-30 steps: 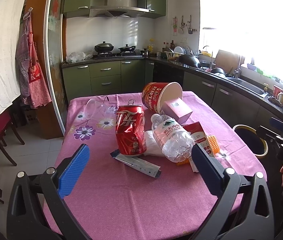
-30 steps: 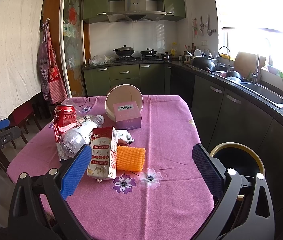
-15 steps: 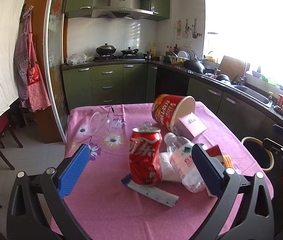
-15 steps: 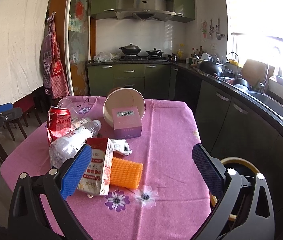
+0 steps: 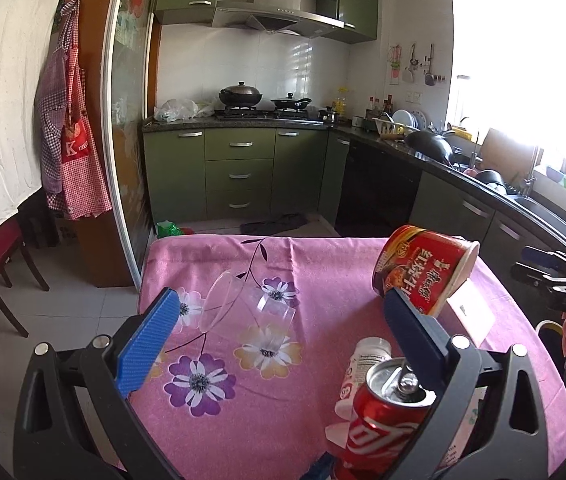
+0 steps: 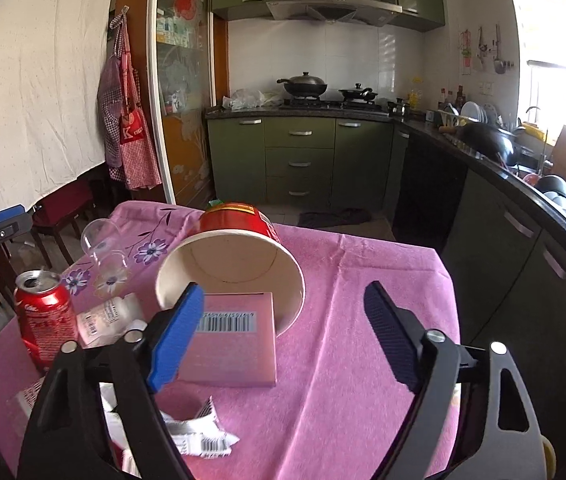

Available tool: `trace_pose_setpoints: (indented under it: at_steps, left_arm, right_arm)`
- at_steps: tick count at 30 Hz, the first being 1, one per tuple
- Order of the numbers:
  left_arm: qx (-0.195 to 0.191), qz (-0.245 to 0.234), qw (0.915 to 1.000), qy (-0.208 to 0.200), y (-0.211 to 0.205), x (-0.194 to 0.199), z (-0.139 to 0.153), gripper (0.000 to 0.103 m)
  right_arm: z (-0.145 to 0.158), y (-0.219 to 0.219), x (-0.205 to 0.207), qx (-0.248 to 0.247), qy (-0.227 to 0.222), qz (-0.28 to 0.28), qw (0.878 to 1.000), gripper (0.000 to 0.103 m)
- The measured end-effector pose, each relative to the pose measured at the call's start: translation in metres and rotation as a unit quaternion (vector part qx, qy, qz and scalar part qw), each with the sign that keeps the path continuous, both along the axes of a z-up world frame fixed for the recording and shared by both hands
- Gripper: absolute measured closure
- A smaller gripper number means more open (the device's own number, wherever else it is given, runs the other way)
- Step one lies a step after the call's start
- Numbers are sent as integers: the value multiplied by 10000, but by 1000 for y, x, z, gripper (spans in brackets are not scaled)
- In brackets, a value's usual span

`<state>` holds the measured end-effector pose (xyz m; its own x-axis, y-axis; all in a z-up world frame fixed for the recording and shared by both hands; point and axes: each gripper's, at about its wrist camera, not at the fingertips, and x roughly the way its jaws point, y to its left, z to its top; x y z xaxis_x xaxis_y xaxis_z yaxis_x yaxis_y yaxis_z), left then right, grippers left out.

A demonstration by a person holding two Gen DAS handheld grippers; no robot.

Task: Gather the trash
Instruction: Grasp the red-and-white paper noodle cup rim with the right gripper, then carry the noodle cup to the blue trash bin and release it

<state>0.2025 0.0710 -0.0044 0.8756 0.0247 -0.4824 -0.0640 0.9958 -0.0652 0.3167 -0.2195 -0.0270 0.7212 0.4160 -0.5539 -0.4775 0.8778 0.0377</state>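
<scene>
Right gripper (image 6: 283, 336), fingers spread, above a pink box (image 6: 231, 342) lying at the mouth of a tipped noodle cup (image 6: 230, 258); red can (image 6: 45, 316) upright at left on the pink-clothed counter (image 6: 383, 280).

The left wrist view looks from the table's (image 5: 323, 252) near left corner, low and close, across the pink cloth toward the stove counter (image 5: 243, 120). The right wrist view sits at the near edge further right, tilted down at the cloth. Both share the red can (image 5: 383, 420), the noodle cup (image 6: 235, 256) and the far cabinets.
</scene>
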Motion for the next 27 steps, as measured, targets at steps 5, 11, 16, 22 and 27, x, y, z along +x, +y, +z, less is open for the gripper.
trace_pose_setpoints:
  at_steps: [5, 11, 16, 22, 27]
  left_arm:
    - [-2, 8, 10000, -64, 2, 21, -7, 6]
    - [-109, -15, 9999, -73, 6, 34, -16, 6]
    - [-230, 21, 9997, -30, 12, 36, -22, 6]
    - [-261, 0, 9997, -27, 13, 36, -24, 6]
    - [-203, -26, 9998, 12, 10, 37, -27, 6]
  right_arm:
    - [-17, 18, 46, -236, 82, 171, 9995, 50]
    - [-33, 34, 85, -225, 303, 375, 9986, 80]
    - [-41, 50, 102, -214, 218, 390, 9988, 96]
    - [-37, 71, 86, -299, -468, 124, 9984, 97]
    - [-25, 78, 85, -364, -988, -276, 9941, 98]
